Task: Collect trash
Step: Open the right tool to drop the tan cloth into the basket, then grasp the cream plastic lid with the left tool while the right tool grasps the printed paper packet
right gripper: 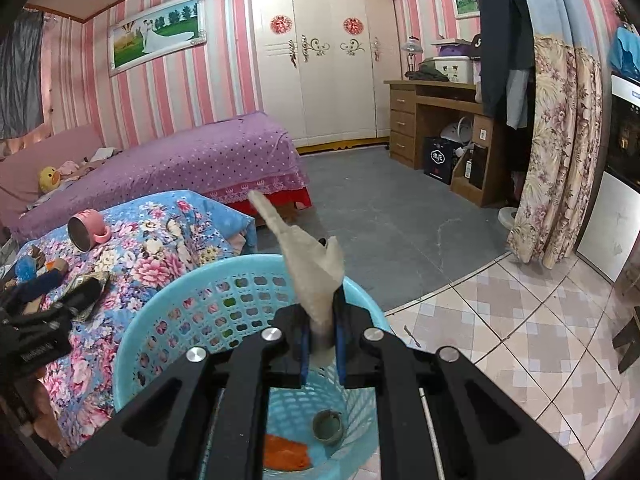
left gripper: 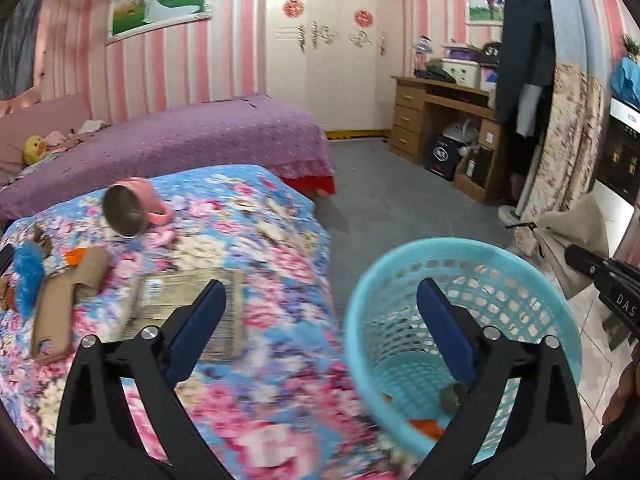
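Note:
A turquoise lattice basket (right gripper: 160,304) stands on the floor against the floral-covered table (left gripper: 280,240). In its bottom lie an orange scrap (right gripper: 286,450) and a grey-green ring (right gripper: 328,426). My right gripper (right gripper: 322,320) is shut on a crumpled beige paper (right gripper: 308,252), holding it upright over the basket's mouth. My left gripper (left gripper: 322,286) is open and empty, spanning the table edge and the basket rim (left gripper: 400,256). On the table lie two cardboard tubes (left gripper: 92,268), a blue fluffy piece (left gripper: 28,276), an orange scrap (left gripper: 76,256) and a flat printed packet (left gripper: 188,304).
A pink mug (left gripper: 128,208) lies on its side at the table's far end. A purple bed (left gripper: 200,140) stands behind it, a wooden desk (right gripper: 436,120) at the back right. A floral curtain (right gripper: 556,152) hangs at the right above tiled floor (right gripper: 520,340).

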`<state>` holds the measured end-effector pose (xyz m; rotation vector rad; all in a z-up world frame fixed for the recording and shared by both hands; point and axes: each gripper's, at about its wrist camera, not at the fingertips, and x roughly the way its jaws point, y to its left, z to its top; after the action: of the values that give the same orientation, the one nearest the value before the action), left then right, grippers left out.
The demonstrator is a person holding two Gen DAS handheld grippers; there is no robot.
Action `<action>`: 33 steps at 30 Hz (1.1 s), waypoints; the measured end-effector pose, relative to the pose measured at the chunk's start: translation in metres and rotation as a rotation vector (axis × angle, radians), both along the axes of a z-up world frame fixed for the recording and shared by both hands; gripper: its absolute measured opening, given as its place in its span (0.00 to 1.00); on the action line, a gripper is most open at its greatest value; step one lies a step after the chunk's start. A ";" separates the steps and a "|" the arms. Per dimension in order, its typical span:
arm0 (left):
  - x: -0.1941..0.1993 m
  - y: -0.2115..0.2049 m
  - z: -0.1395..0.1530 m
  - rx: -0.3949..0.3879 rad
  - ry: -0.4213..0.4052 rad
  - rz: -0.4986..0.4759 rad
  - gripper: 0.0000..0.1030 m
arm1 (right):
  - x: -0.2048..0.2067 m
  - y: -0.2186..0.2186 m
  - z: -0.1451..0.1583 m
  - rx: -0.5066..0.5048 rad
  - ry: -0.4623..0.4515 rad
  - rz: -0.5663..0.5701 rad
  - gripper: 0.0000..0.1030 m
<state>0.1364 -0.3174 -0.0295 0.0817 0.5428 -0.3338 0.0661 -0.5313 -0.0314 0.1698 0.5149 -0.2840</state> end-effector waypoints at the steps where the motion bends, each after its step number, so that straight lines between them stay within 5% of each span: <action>1: -0.001 0.006 0.002 0.006 -0.008 0.008 0.92 | 0.001 0.003 0.000 -0.001 -0.001 0.004 0.10; 11: -0.006 0.064 0.018 0.000 -0.037 0.077 0.95 | 0.029 0.052 -0.010 -0.032 0.075 0.076 0.15; 14: -0.008 0.082 0.022 0.001 -0.045 0.094 0.95 | 0.037 0.062 -0.016 -0.047 0.113 0.078 0.56; 17: -0.011 0.100 0.025 0.008 -0.054 0.110 0.95 | 0.040 0.069 -0.015 -0.047 0.115 0.071 0.64; 20: -0.011 0.121 0.028 0.012 -0.062 0.132 0.95 | 0.043 0.077 -0.014 -0.031 0.112 0.070 0.83; 24: -0.006 0.152 0.032 0.004 -0.054 0.161 0.95 | 0.050 0.097 -0.010 -0.075 0.110 0.058 0.93; 33: 0.005 0.221 0.028 0.024 -0.065 0.268 0.95 | 0.070 0.141 0.002 -0.104 0.068 0.084 0.96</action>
<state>0.1413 -0.0969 -0.0012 0.0423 0.4861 -0.0629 0.1357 -0.3902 -0.0296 0.0373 0.5720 -0.2351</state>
